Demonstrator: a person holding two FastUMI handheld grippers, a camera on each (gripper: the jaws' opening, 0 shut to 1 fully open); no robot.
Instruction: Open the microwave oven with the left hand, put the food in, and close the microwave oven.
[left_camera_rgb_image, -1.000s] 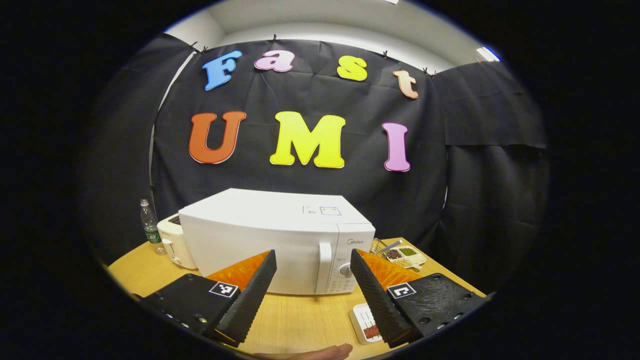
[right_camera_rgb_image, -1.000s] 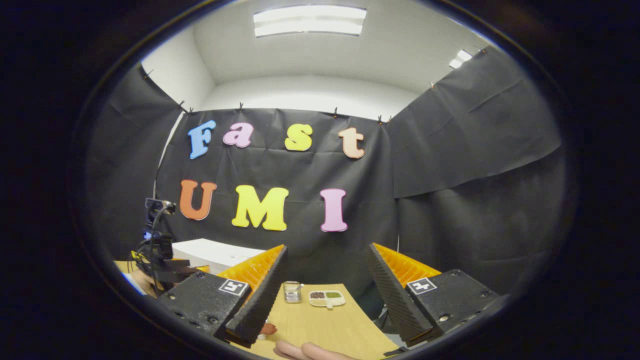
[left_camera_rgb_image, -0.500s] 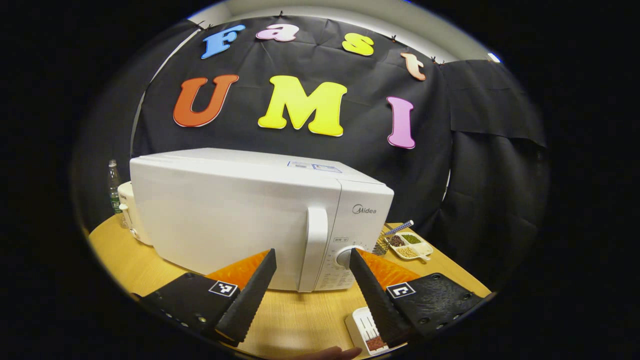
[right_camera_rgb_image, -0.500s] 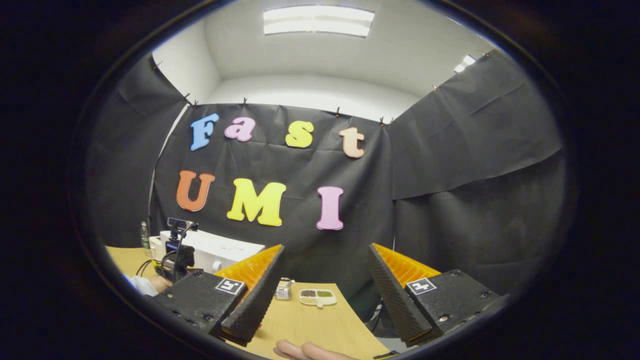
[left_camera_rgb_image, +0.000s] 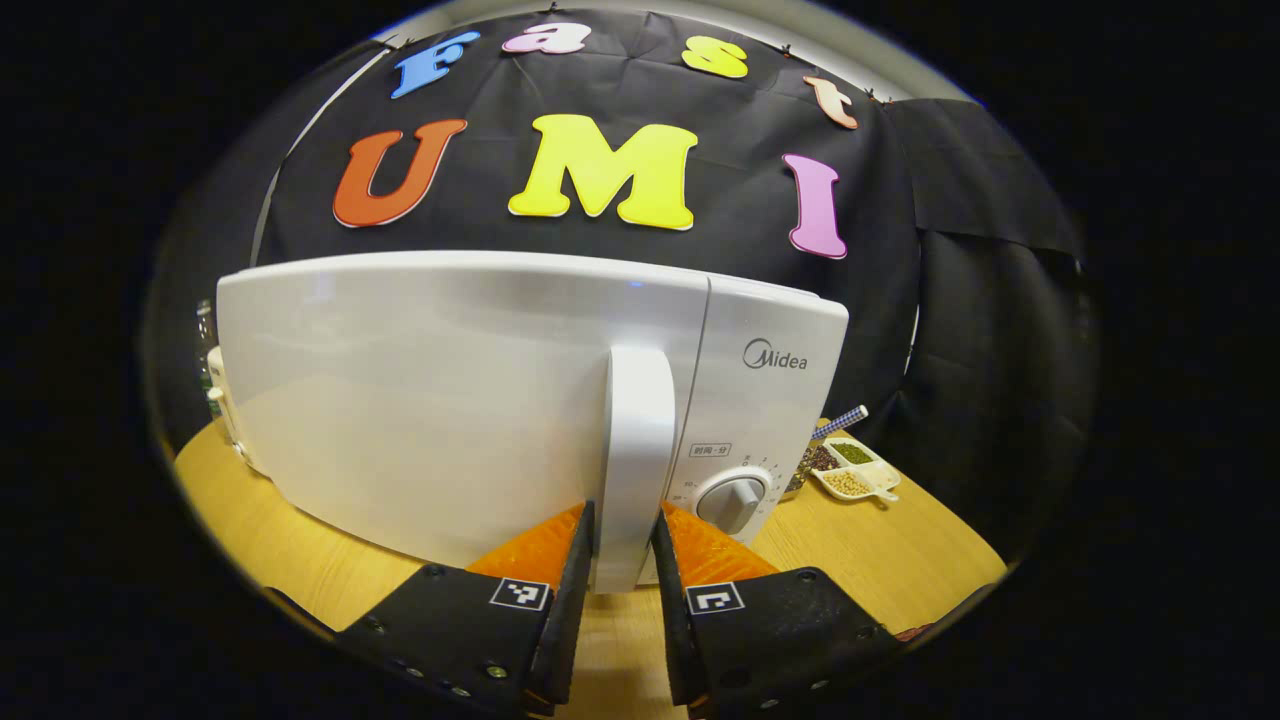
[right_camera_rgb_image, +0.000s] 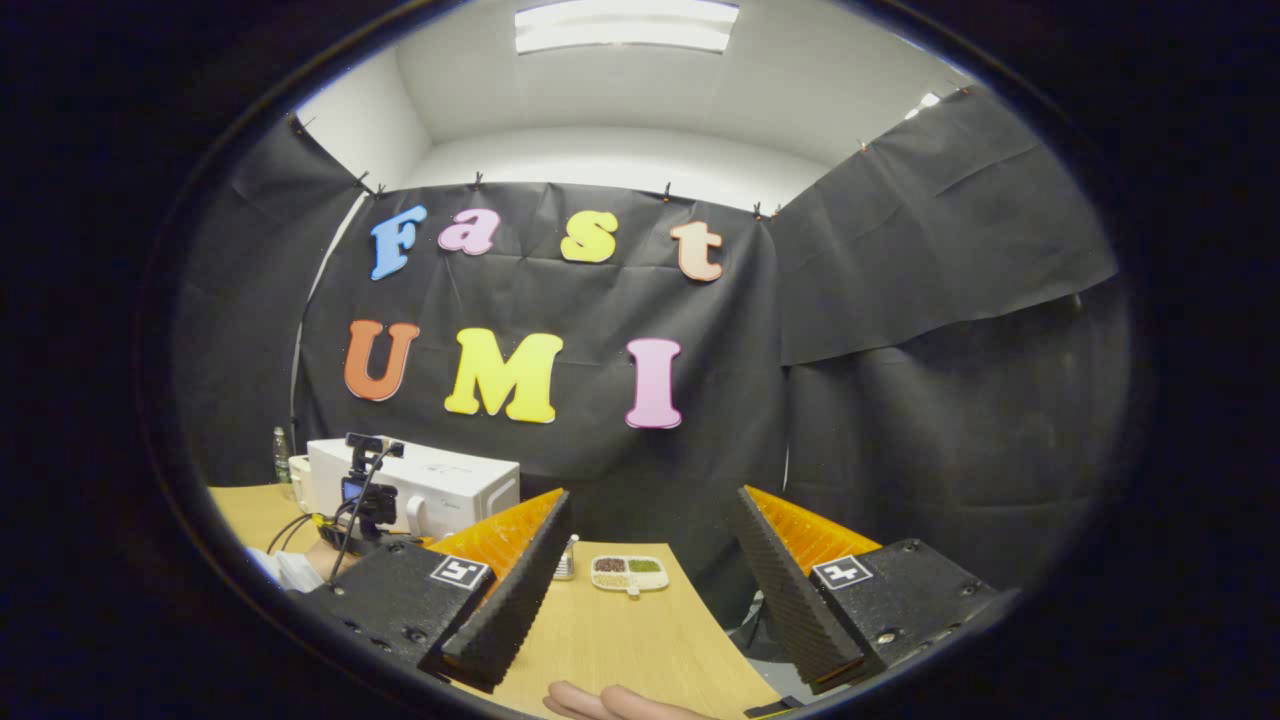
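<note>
Microwave handle (left_camera_rgb_image: 632, 460), a tall white vertical bar, stands between the 2 fingers of the left gripper (left_camera_rgb_image: 620, 535), which sit narrowed just beside its lower end; whether both press it I cannot tell. The white microwave oven (left_camera_rgb_image: 450, 400) rests door closed on the wooden table (left_camera_rgb_image: 880, 550), its dial (left_camera_rgb_image: 735, 500) right of the handle. In the right gripper view, the right gripper (right_camera_rgb_image: 650, 560) hangs wide open above the table, well apart from the oven (right_camera_rgb_image: 440, 485).
</note>
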